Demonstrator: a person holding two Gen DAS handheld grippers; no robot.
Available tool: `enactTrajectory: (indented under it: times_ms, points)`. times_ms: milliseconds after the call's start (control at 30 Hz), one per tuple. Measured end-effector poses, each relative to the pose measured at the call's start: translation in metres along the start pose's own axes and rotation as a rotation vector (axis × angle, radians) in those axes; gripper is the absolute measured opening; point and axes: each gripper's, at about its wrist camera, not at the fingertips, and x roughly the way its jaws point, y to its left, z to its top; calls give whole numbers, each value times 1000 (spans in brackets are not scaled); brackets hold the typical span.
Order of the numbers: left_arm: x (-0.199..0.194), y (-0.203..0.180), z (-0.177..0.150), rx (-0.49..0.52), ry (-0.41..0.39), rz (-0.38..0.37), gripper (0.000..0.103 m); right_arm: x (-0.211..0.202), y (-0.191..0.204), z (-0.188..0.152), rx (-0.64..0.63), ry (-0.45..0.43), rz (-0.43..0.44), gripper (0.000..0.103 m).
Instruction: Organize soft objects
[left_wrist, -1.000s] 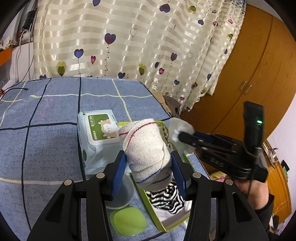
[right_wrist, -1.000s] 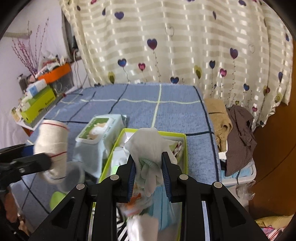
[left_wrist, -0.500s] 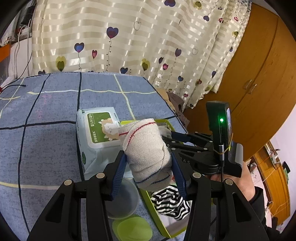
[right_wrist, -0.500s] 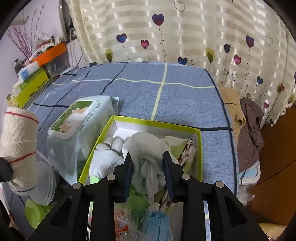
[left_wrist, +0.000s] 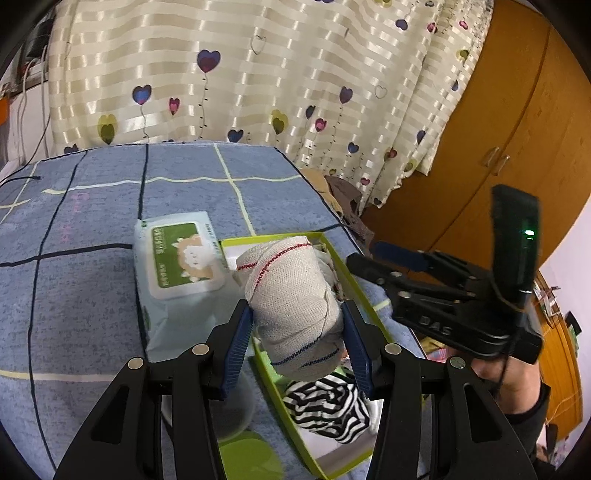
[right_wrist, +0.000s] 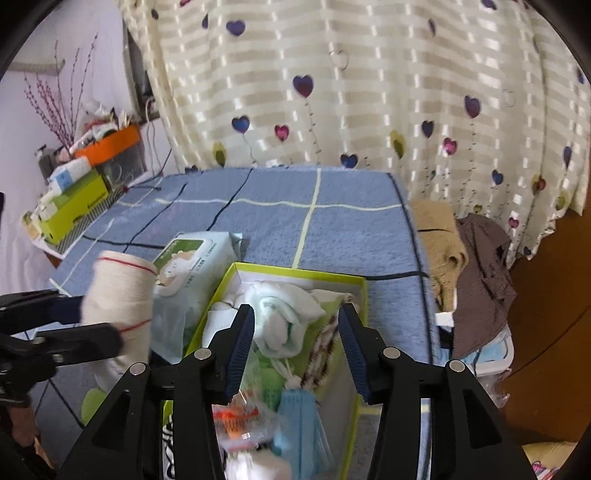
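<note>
My left gripper is shut on a beige bandage roll with red and blue stitching, held over the near left wall of a lime-green box. The roll also shows in the right wrist view. My right gripper is open and empty above the box. A white cloth lies in the box below the open fingers, among other soft items. A black-and-white striped cloth lies at the box's near end.
A wet-wipes pack lies left of the box on the blue blanket. A clear bowl and a green lid sit near my left gripper. Clothes hang off the bed's right edge. A wooden wardrobe stands at right.
My right gripper has opened and let go of the white cloth, which now lies in the box, and it has drawn back. My left gripper still holds the bandage roll.
</note>
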Motion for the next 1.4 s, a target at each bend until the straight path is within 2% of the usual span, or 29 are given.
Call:
enactTrajectory:
  times_ms: [333, 433, 600, 800, 933, 1400]
  points:
    - [34, -24, 1, 49, 91, -37, 50, -32, -24, -26, 74, -29, -25, 47]
    - [51, -34, -2, 86, 144, -55, 50, -36, -30, -34, 96, -30, -30, 47]
    - [76, -35, -6, 89, 225, -53, 51, -35, -36, -44, 122, -18, -30, 47]
    - [68, -39, -4, 108, 197, -27, 52, -37, -30, -47, 123, -13, -22, 47]
    - [56, -38, -2, 115, 161, -27, 52, -47, -24, -45, 110, -28, -26, 47]
    - [27, -40, -11, 113, 123, -33, 52, -77, -2, -55, 87, -44, -37, 48]
